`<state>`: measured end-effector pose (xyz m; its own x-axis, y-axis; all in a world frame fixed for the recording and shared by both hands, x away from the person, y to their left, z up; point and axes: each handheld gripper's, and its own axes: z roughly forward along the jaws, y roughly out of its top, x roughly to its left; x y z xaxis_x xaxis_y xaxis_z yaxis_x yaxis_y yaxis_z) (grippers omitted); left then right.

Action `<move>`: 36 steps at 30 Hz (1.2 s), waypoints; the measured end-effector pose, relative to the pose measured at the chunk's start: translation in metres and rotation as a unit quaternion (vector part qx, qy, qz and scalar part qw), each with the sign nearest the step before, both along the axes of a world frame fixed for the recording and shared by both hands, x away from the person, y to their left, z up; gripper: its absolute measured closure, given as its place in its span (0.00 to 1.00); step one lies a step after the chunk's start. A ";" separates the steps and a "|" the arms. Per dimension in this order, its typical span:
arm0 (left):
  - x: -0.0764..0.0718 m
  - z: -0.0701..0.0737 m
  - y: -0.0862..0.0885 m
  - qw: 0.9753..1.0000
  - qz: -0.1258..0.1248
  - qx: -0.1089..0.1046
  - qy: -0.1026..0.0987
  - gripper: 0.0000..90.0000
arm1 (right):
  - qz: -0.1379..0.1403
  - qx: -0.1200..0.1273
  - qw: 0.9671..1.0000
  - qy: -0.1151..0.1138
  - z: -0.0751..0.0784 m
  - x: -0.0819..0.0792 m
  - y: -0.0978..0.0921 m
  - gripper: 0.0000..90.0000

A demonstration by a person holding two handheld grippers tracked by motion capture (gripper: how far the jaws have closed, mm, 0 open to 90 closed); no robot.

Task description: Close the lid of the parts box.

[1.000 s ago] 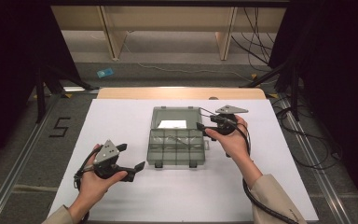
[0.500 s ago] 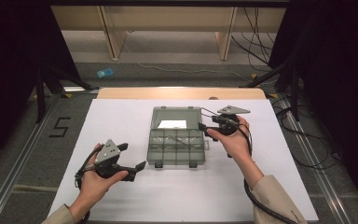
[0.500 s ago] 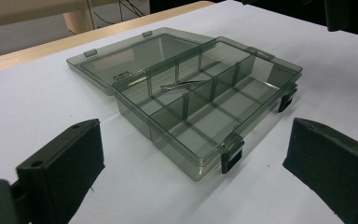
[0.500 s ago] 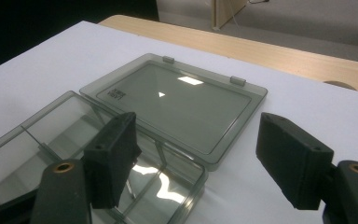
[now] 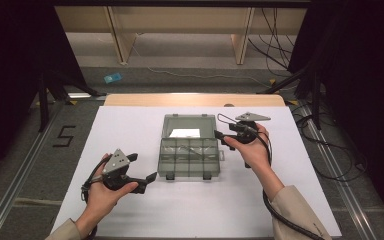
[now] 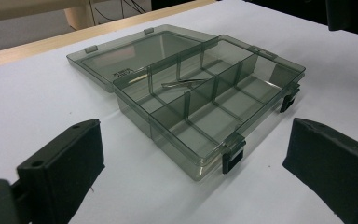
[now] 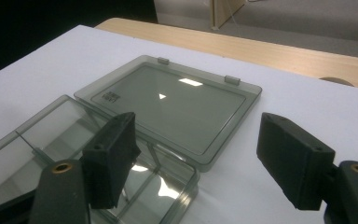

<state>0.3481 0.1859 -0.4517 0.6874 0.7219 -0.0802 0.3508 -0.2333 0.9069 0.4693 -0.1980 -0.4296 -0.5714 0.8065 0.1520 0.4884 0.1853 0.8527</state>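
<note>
White table (image 5: 130,130) | "5" floor mark (image 5: 64,136) | organizer box (image 5: 189,152) label unreadable | both grippers agape, empty

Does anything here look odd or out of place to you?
Nothing looks spilled or broken. The clear organizer box sits square on the white table with its lid laid flat open behind it. Its compartments look bare except for one thin metal piece lying in a back compartment. Both grippers are open and hold nothing.

One clear compartment box (image 5: 189,150), one thin metal piece (image 6: 182,83) inside it, and two grippers.
</note>
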 end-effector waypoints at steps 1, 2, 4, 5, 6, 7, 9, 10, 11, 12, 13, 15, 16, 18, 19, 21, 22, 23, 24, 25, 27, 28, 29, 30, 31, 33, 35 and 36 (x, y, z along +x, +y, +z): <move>-0.001 0.000 0.000 1.000 0.004 -0.001 0.002 0.04 | -0.002 0.004 1.000 0.003 0.000 0.000 0.000 0.33; -0.001 0.000 0.001 1.000 0.005 0.001 0.001 0.04 | -0.002 0.005 1.000 0.003 0.001 0.001 -0.001 0.33; 0.000 0.000 0.002 1.000 0.005 0.003 -0.002 0.04 | -0.002 0.004 1.000 -0.003 0.001 0.002 -0.002 0.33; 0.000 0.000 0.002 1.000 0.008 0.002 0.001 0.04 | -0.004 0.006 1.000 0.001 0.002 0.002 -0.002 0.33; 0.000 -0.001 0.001 1.000 0.006 -0.002 0.002 0.04 | -0.002 0.003 1.000 -0.006 0.002 0.003 -0.003 0.33; 0.000 -0.001 0.001 1.000 0.006 -0.002 0.002 0.04 | -0.003 0.001 1.000 -0.003 0.002 0.002 -0.004 0.33; 0.000 -0.001 0.002 1.000 0.004 0.002 0.002 0.04 | -0.009 0.007 1.000 -0.002 0.003 0.002 -0.005 0.33; -0.001 0.000 0.002 1.000 0.004 0.004 0.001 0.04 | -0.010 0.007 1.000 -0.001 0.003 0.002 -0.005 0.33; -0.001 0.000 0.002 1.000 0.003 0.001 0.001 0.04 | -0.011 0.007 1.000 -0.001 0.003 0.002 -0.004 0.33; -0.001 0.000 0.002 1.000 0.003 0.001 0.000 0.04 | -0.010 0.003 1.000 0.000 0.003 0.001 -0.004 0.33; -0.001 0.000 0.002 1.000 0.003 0.001 0.001 0.04 | -0.009 0.001 1.000 -0.002 0.002 0.002 -0.004 0.33; -0.002 -0.001 0.002 1.000 0.004 -0.001 0.002 0.05 | -0.006 0.000 1.000 0.001 0.002 0.001 -0.002 0.33; -0.002 -0.001 0.002 1.000 0.004 0.000 0.002 0.05 | -0.005 -0.001 1.000 0.004 0.001 0.001 -0.001 0.33; -0.004 0.000 0.002 1.000 0.005 0.000 0.000 0.05 | -0.004 -0.006 1.000 0.000 0.000 0.001 0.001 0.34; -0.004 0.000 0.002 1.000 0.005 -0.001 0.002 0.05 | -0.005 -0.003 1.000 0.005 0.000 0.001 0.002 0.34; -0.005 0.000 0.003 1.000 0.003 0.001 0.001 0.05 | -0.008 -0.011 1.000 0.003 0.002 0.003 0.004 0.35; -0.005 0.000 0.004 1.000 0.001 -0.001 0.003 0.05 | -0.007 -0.013 1.000 0.007 0.002 0.003 0.005 0.35; -0.005 0.000 0.004 1.000 0.001 -0.001 0.001 0.05 | -0.009 -0.019 1.000 0.008 0.003 0.006 0.006 0.36; -0.005 0.000 0.003 1.000 0.002 -0.004 0.003 0.05 | -0.010 -0.020 1.000 0.005 0.002 0.009 0.008 0.36; -0.005 0.000 0.003 1.000 0.003 -0.001 0.001 0.05 | -0.009 -0.023 1.000 0.010 0.003 0.013 0.010 0.37; -0.004 -0.001 0.002 1.000 0.001 0.001 0.002 0.06 | -0.017 -0.036 0.999 0.018 0.003 0.022 0.014 0.39; -0.004 -0.001 0.002 1.000 -0.001 -0.001 0.002 0.06 | -0.016 -0.048 0.998 0.024 0.003 0.028 0.017 0.39; -0.005 -0.002 0.001 1.000 0.001 -0.002 0.005 0.06 | -0.020 -0.055 0.998 0.026 0.003 0.034 0.019 0.39; -0.005 -0.002 0.001 1.000 0.001 0.001 0.005 0.06 | -0.022 -0.057 0.998 0.035 0.002 0.040 0.021 0.41; -0.005 -0.002 0.001 1.000 0.000 0.000 0.005 0.06 | -0.025 -0.062 0.997 0.038 0.001 0.046 0.022 0.42; -0.005 -0.002 0.001 1.000 -0.001 0.000 0.005 0.06 | -0.038 -0.066 0.995 0.059 -0.002 0.055 0.024 0.45; -0.004 -0.002 0.001 1.000 -0.003 0.000 0.004 0.06 | -0.040 -0.075 0.995 0.061 -0.008 0.065 0.025 0.49; -0.004 -0.002 0.002 1.000 -0.003 0.000 0.004 0.06 | -0.043 -0.083 0.993 0.067 -0.010 0.069 0.025 0.50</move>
